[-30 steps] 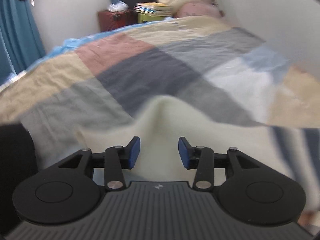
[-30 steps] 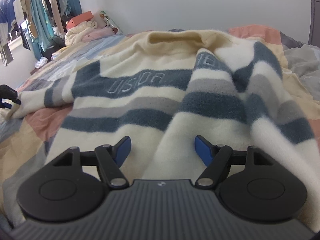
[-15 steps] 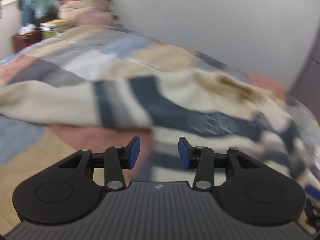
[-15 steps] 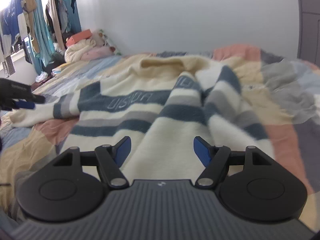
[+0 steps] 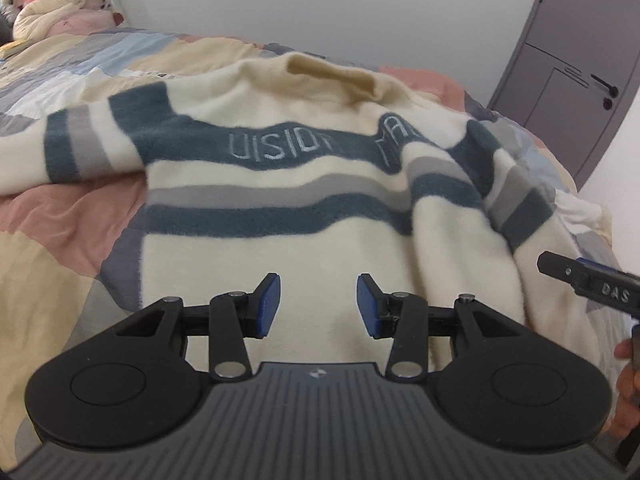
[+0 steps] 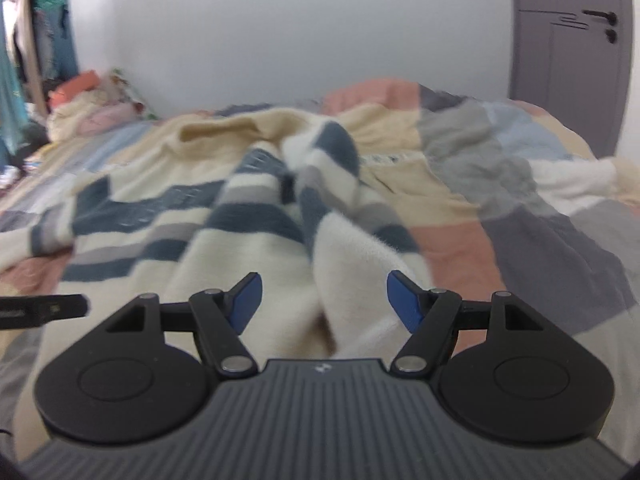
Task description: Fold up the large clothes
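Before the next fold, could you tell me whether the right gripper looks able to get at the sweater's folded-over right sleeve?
Probably yes: the right gripper is open, the sleeve lies directly ahead between its fingers on top of the sweater, and nothing covers it.

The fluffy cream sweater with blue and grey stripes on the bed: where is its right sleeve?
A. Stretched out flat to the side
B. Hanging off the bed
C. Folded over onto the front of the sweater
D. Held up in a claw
C: the fluffy cream sweater with blue and grey stripes has its right sleeve lying bunched across its front, and neither claw grips it.
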### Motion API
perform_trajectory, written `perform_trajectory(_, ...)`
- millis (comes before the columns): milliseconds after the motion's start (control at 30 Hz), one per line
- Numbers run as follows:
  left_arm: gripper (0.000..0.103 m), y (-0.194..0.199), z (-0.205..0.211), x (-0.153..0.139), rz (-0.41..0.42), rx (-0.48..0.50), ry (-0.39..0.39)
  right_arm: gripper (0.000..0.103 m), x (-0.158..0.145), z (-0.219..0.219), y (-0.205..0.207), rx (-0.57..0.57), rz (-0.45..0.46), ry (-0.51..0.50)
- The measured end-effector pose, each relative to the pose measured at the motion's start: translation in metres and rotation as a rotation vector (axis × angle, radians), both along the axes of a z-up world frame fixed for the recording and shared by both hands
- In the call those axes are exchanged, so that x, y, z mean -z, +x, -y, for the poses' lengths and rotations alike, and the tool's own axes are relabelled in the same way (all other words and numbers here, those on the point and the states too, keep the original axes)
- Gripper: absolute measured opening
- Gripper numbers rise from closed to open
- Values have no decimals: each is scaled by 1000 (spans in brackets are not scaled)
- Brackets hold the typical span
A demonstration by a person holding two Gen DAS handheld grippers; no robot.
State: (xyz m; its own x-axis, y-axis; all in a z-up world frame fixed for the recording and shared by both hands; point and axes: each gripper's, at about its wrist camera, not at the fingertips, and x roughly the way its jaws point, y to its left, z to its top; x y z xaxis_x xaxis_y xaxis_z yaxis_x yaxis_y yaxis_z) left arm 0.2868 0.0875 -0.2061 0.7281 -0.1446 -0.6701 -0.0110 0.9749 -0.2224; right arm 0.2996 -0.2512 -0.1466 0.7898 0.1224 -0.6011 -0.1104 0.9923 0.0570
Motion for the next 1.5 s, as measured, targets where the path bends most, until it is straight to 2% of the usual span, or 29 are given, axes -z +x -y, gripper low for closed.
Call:
perform_trajectory(133, 48, 0, 0, 6, 5, 16, 47, 71, 4, 14, 6, 77, -38, 28)
perform_trajectory(300, 48, 5, -8, 8, 5, 12, -6, 71, 3, 19, 9, 147, -42, -2)
perform_trajectory(367, 48, 7, -10, 10, 5, 6, -13, 88, 0, 19, 8, 181, -15, -36)
perform_trajectory(467, 48, 9, -14, 13, -4, 0, -37, 88, -5, 23, 7, 218, 13, -43)
perform_trajectory(633, 48, 14, -20, 16, -20, -8, -79, 88, 8, 23, 17, 191, -81, 14)
perform_trajectory(700, 48, 16, -21, 17, -23, -12, -89, 88, 18, 27, 19, 197, -144, 88)
perform_trajectory(733, 48, 17, -22, 18, -25, -13, -92, 86, 24, 31, 21, 208, -186, 136)
perform_trajectory(800, 48, 18, -22, 19, -31, -18, -101, 72, 31, 38, 24, 221, -237, 213)
perform_trajectory(867, 48, 18, -23, 19, -33, -22, -112, 34, 31, 41, 24, 238, -245, 219)
perform_trajectory(933, 48, 18, -25, 18, -32, -29, -113, 20, 24, 41, 23, 209, -216, 199)
perform_trajectory(967, 48, 17, -25, 18, -30, -33, -112, 19, 18, 41, 26, 193, -206, 180)
perform_trajectory(1100, 48, 16, -28, 20, -37, -44, -116, 17, -12, 52, 42, 160, -150, 89)
perform_trajectory(1233, 48, 18, -30, 20, -35, -60, -124, 16, -56, 78, 74, 180, -41, -84)
perform_trajectory(1400, 48, 23, -36, 23, -36, -85, -128, 16, -88, 121, 145, 242, -8, -140)
perform_trajectory(1433, 48, 24, -35, 23, -24, -91, -99, 16, -89, 125, 160, 254, 8, -188)
perform_trajectory(1500, 48, 28, -28, 23, -3, -98, 11, 17, -81, 125, 188, 264, 45, -342)
